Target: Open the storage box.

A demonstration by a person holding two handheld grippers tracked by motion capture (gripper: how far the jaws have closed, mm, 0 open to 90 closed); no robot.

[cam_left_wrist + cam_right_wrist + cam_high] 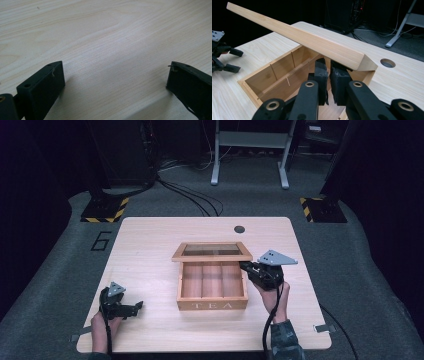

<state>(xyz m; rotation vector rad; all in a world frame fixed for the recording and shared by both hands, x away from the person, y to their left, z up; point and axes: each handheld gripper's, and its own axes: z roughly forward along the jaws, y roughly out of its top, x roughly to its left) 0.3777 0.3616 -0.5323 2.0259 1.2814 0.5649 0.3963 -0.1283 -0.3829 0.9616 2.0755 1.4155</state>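
You have one wooden tea box (212, 305) with one lid (212, 252) and three compartments (212, 281) on one table (150, 250), and two grippers: left gripper (131, 310), right gripper (246, 266).

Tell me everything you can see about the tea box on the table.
The tea box is light wood with TEA lettered on its front wall. It sits mid-table, open, with empty compartments split by thin wooden dividers. Its wood-framed lid, with a dark glass pane, is raised partway, hinged at the back. The right gripper, jaws shut, is under the lid's edge at the right corner.
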